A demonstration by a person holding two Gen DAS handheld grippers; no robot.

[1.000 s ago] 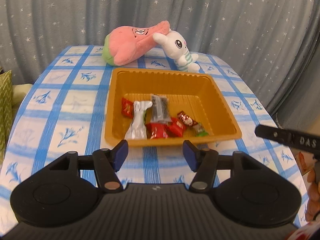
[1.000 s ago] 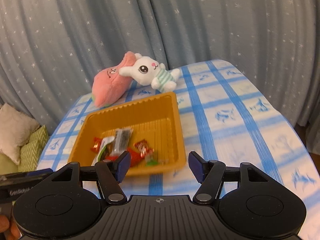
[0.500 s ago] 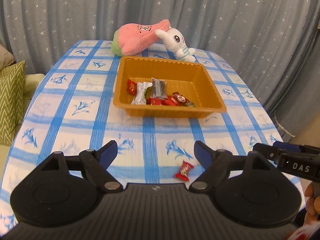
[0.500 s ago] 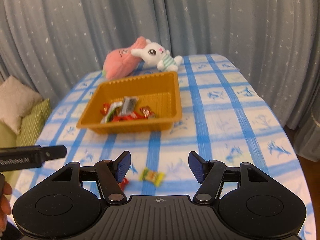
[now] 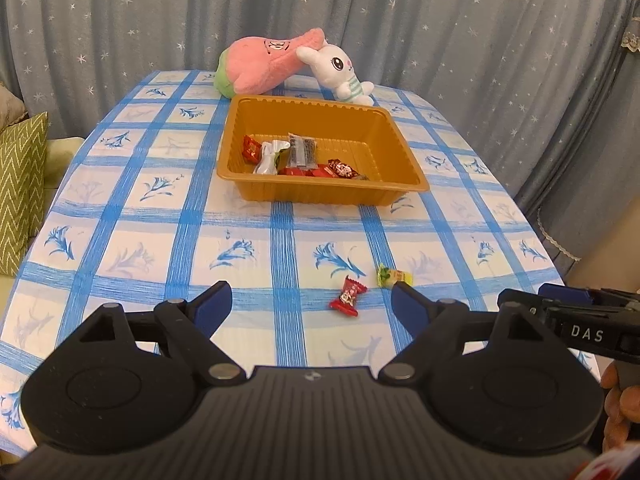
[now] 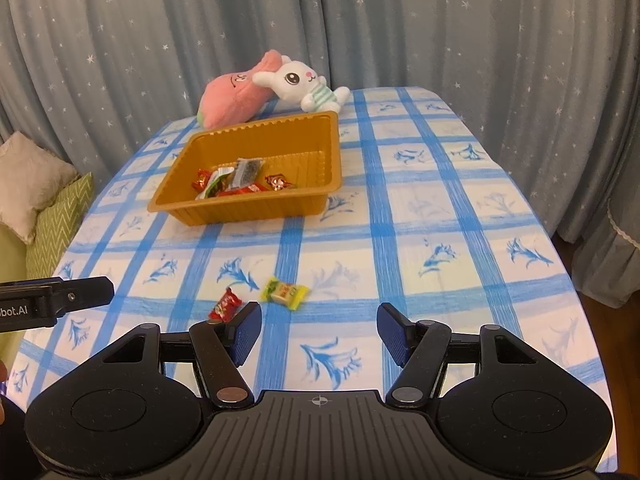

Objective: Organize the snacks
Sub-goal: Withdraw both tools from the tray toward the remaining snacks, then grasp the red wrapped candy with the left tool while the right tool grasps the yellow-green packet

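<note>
Two wrapped snacks lie loose on the near part of the counter (image 5: 180, 216), which is covered with a blue-and-white checked cloth: a red candy (image 5: 348, 296) and, just beside it to the right, a yellow-green candy (image 5: 394, 277). Farther back sits an orange tray (image 5: 404, 148) holding several more wrapped snacks (image 5: 298, 156), red ones together with a silver packet and a clear packet, gathered toward its near left side. Behind the tray, a pink plush toy (image 5: 264, 66) lies on its side with a white bunny plush (image 5: 340, 72) leaning against it, in front of a grey star-printed curtain (image 5: 460, 20). The left hand-held gripper (image 5: 311, 304) hovers above the near edge of the counter with its blue-padded fingers wide apart and nothing between them; the red candy sits just ahead of the gap. The right hand-held gripper (image 6: 319, 330) is likewise spread apart and holds nothing, with both loose candies lying just ahead of its left finger. Green and beige cushions (image 6: 56, 208) rest beside the counter on the left.
</note>
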